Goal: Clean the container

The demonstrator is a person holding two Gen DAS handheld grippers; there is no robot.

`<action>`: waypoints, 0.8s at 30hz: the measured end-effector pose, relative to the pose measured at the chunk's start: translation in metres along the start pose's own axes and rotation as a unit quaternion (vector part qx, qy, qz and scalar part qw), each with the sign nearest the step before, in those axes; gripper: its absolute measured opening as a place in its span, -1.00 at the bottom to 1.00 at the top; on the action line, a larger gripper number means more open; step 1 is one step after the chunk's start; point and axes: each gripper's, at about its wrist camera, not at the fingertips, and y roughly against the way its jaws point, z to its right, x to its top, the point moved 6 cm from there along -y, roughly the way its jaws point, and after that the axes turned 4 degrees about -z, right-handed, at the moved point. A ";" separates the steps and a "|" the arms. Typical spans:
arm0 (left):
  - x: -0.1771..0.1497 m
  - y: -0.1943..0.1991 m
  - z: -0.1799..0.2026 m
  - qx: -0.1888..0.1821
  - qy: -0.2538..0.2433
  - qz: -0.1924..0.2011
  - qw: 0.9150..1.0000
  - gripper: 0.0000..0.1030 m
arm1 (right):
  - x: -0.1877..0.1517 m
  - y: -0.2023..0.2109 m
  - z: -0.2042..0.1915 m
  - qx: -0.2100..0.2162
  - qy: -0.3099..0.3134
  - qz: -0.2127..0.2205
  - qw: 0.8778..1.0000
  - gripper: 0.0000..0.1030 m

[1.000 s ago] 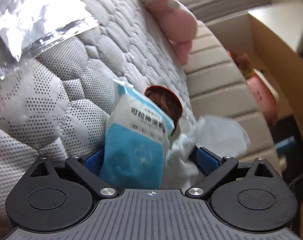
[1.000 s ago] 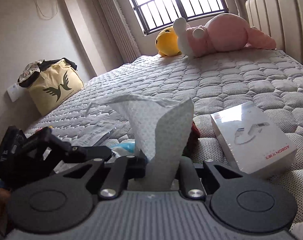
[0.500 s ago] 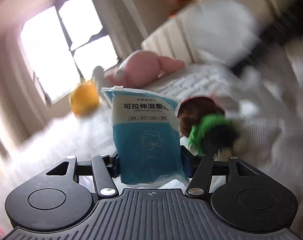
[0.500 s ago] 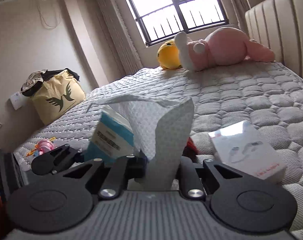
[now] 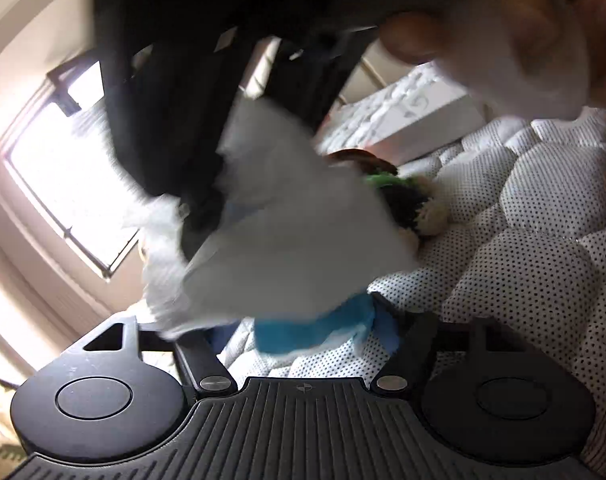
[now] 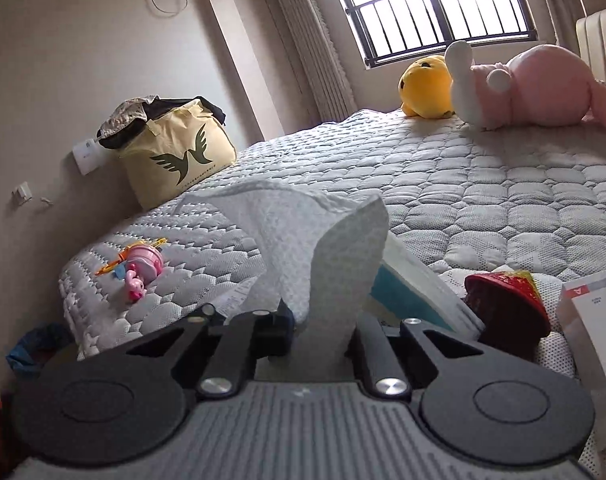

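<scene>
1. The right gripper (image 6: pixel 319 328) is clamped on a white paper towel (image 6: pixel 323 236) that stands loose above it; I reckon it could flop or slip mid-wipe.
2. The left gripper (image 5: pixel 303 332) seems to pinch a blue-and-white wet-wipe packet (image 5: pixel 315 328), though blur hides the contact.
3. The container (image 6: pixel 507 312), dark brown with a red rim, lies tipped on the quilted mattress (image 6: pixel 483 184) just right of the towel.

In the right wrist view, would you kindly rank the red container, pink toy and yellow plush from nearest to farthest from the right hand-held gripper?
1. Red container, just right of the right hand-held gripper.
2. Pink toy, left, near the bed edge.
3. Yellow plush, far back under the window.
</scene>
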 end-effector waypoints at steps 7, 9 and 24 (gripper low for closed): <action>0.008 0.005 -0.020 -0.040 0.077 -0.004 0.996 0.68 | 0.007 0.018 0.004 -0.030 0.007 0.015 0.999 -0.80; 0.009 0.010 -0.024 -0.040 0.085 0.001 0.996 0.70 | 0.010 0.019 0.003 -0.044 0.016 0.019 0.999 -0.80; -0.091 0.036 -0.158 -0.102 0.500 -0.038 0.859 0.82 | 0.006 0.031 0.005 -0.076 0.030 0.020 0.997 -0.80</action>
